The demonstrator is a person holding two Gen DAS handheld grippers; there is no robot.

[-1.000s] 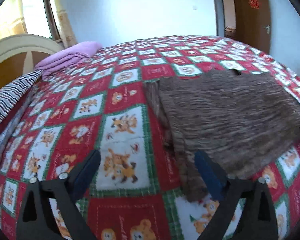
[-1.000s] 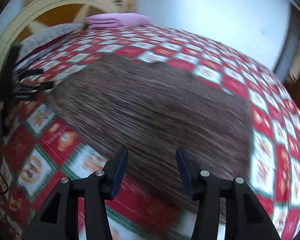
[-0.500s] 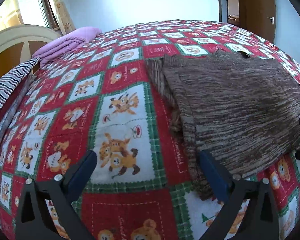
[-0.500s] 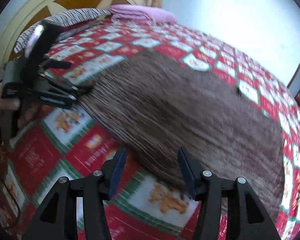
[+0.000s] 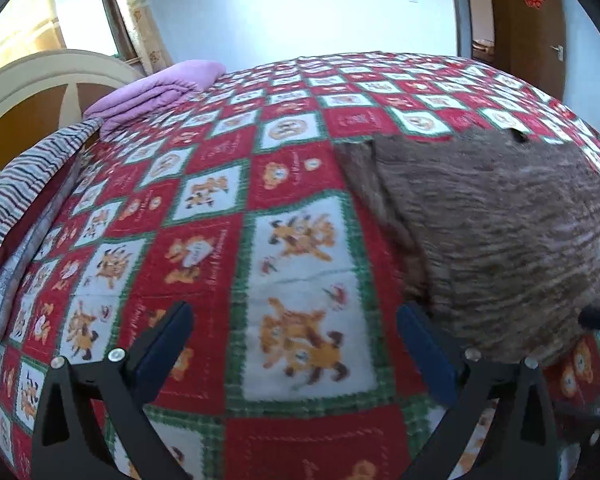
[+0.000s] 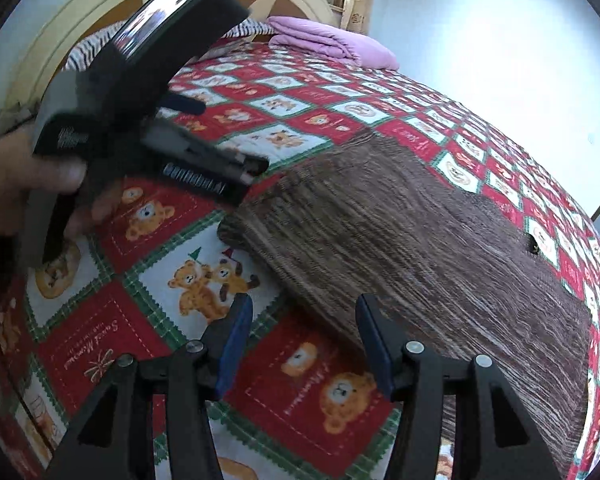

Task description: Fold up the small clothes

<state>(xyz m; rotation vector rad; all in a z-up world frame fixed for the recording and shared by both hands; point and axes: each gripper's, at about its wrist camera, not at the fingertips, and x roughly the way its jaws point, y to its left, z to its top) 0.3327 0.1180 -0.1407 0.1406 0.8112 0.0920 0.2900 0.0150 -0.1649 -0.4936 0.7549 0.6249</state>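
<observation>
A brown knitted garment (image 5: 492, 216) lies flat and folded on the red patterned bedspread (image 5: 228, 208); it also shows in the right wrist view (image 6: 412, 240). My left gripper (image 5: 296, 340) is open and empty, hovering just left of the garment's near left edge. My right gripper (image 6: 300, 324) is open and empty, just short of the garment's near edge. The left gripper's body, held in a hand, shows in the right wrist view (image 6: 148, 92), left of the garment's corner.
A folded purple blanket (image 5: 160, 88) and a striped pillow (image 5: 24, 184) lie by the cream headboard (image 5: 40, 76). A brown door (image 5: 528, 12) stands at the far right. The bedspread also fills the right wrist view (image 6: 112, 340).
Both grippers have drawn back from the garment. The left one has shifted left off the garment's edge. The right one has moved toward the near left corner. Both stay open.
</observation>
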